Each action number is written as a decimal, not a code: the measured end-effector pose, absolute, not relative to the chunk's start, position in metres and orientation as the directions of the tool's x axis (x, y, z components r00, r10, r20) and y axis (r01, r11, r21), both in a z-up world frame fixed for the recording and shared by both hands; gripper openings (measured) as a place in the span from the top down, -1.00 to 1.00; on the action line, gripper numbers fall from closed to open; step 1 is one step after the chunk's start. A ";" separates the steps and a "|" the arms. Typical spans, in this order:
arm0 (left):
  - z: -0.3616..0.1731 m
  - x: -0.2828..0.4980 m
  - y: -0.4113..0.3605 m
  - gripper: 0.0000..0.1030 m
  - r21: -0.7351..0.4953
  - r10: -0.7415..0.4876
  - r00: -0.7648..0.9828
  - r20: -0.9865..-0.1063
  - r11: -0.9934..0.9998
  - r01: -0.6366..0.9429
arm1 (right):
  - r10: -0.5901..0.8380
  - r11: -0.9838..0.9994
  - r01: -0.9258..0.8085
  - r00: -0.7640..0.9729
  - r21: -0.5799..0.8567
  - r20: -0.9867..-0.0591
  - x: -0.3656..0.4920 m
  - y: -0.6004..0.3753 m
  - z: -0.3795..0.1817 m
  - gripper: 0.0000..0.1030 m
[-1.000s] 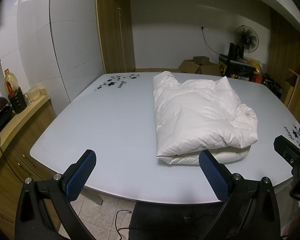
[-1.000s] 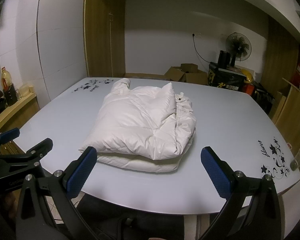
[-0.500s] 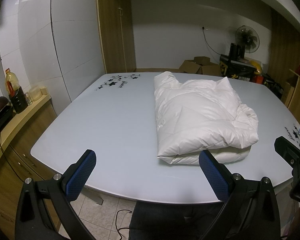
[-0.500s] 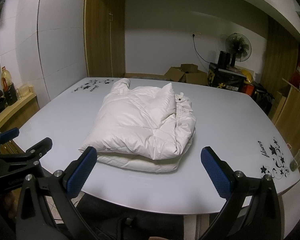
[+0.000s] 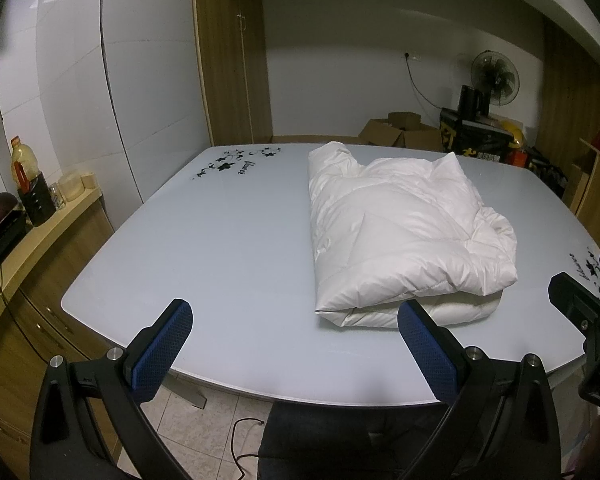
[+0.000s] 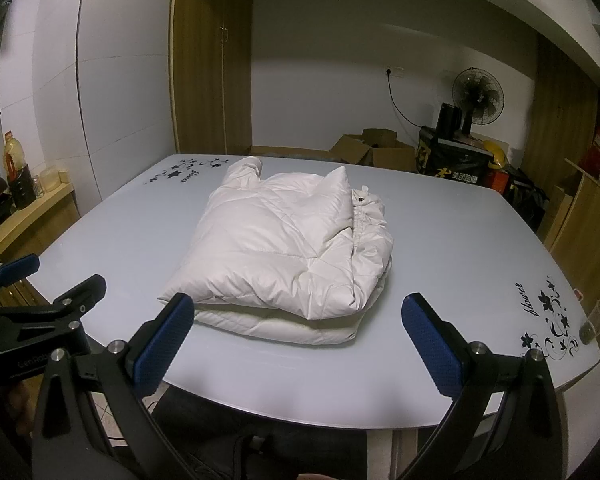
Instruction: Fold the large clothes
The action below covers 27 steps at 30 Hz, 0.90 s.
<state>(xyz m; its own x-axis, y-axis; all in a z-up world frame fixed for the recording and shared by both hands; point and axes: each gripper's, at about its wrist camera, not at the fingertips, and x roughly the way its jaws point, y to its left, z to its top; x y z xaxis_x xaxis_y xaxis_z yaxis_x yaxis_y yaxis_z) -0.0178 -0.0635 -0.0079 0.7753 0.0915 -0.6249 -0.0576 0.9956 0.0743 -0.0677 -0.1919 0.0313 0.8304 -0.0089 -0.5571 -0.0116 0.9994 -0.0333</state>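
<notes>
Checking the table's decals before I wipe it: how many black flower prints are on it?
2. One flower print sits at the table's far left corner, beyond the folded jacket. The other flower print is at the near right corner. More could be hidden under the jacket.

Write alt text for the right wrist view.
A folded white puffer jacket lies on a pale table. The right gripper hangs open at the near edge, empty, with the left gripper at the left.
</notes>
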 end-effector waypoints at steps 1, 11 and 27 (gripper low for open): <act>-0.008 -0.017 -0.064 -0.99 0.074 0.093 0.775 -0.625 0.995 -0.059 | -0.008 0.999 -0.012 0.830 -0.033 -0.558 -0.067 -0.192 0.031 -1.00; -0.008 -0.019 -0.064 -0.99 0.075 0.094 0.773 -0.627 0.995 -0.060 | -0.010 0.999 -0.012 0.830 -0.034 -0.557 -0.067 -0.192 0.031 -1.00; -0.009 -0.019 -0.062 -0.99 0.077 0.095 0.772 -0.628 0.995 -0.060 | -0.005 0.999 -0.015 0.829 -0.030 -0.560 -0.068 -0.192 0.030 -1.00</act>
<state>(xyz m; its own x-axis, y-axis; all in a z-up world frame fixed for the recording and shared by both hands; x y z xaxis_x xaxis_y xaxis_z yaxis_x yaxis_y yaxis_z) -0.0194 -0.0621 -0.0086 0.7720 0.0953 -0.6285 -0.0604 0.9952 0.0767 -0.0676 -0.1921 0.0304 0.8288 -0.0046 -0.5595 -0.0149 0.9994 -0.0302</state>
